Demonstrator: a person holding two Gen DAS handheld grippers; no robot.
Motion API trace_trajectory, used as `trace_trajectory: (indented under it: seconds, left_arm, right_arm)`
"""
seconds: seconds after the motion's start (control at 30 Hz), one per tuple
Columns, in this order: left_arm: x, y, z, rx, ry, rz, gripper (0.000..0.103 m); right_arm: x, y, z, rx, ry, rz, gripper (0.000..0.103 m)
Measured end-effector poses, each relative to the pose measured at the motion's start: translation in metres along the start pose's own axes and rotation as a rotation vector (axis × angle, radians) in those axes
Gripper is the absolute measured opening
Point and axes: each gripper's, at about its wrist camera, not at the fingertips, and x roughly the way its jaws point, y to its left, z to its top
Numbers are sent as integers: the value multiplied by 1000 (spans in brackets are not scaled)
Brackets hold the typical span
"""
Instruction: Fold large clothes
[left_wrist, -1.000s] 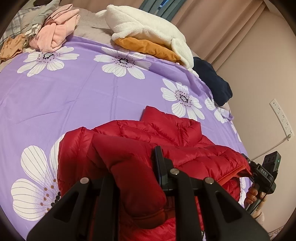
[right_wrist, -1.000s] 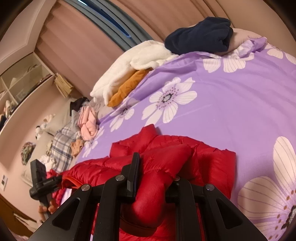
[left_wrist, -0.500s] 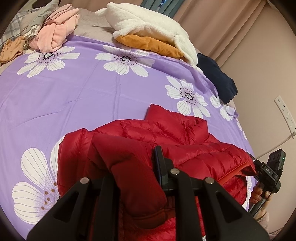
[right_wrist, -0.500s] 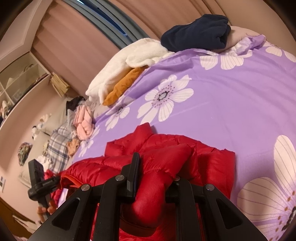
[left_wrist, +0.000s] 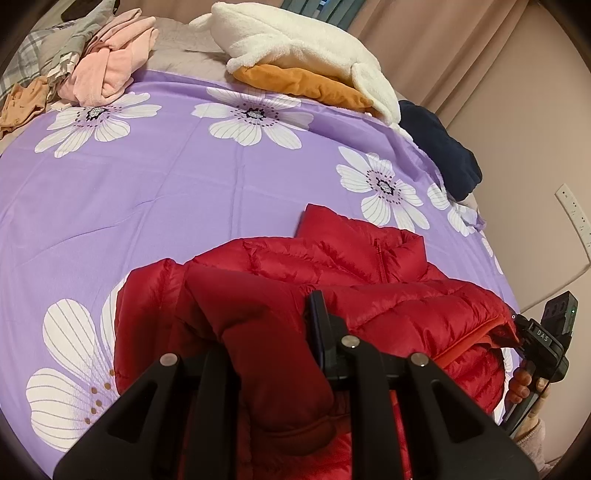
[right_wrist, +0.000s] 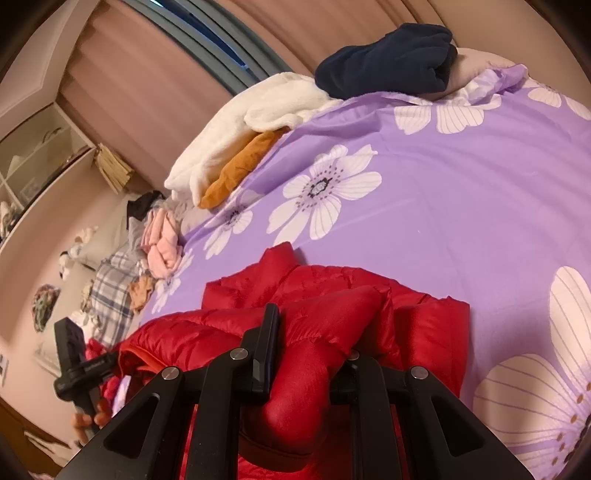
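A bed is covered by a purple sheet (left_wrist: 177, 192) printed with large white flowers, and it is spread fairly smooth with a few faint creases. Beige curtains (left_wrist: 454, 48) are seen behind the bed, with a slice of dark window frame (right_wrist: 207, 40) between them, and a plain pale wall with a white socket strip (left_wrist: 574, 212) is seen to one side; open shelving (right_wrist: 33, 155) is visible in the right wrist view. Along the far edge of the bed other clothes are piled: a white fleece garment (left_wrist: 295, 40) lying over an orange one (left_wrist: 306, 83), a dark navy garment (left_wrist: 443, 147) near the corner, and a pink garment (left_wrist: 110, 70) beside plaid fabric (left_wrist: 33, 55). The red puffer jacket (left_wrist: 354, 273) is laid at the near edge of the bed, partly folded. The left gripper (left_wrist: 273, 332) is closed on a thick fold of the jacket's sleeve, which is bunched between its fingers. The right gripper (right_wrist: 314, 332) is likewise clamped on a red padded fold. Much of the jacket's lower part is hidden behind the black gripper frames. In the left wrist view the letters "DAS" are read on the other gripper's body, held in a hand (left_wrist: 524, 384).
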Motion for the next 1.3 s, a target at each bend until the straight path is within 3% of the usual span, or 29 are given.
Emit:
trace_trajectory:
  seconds: [1.3]
  left_arm:
    - [28,1,5,-2,43,52,20]
  right_arm:
    - [17,-14,0,44,27,-34,17]
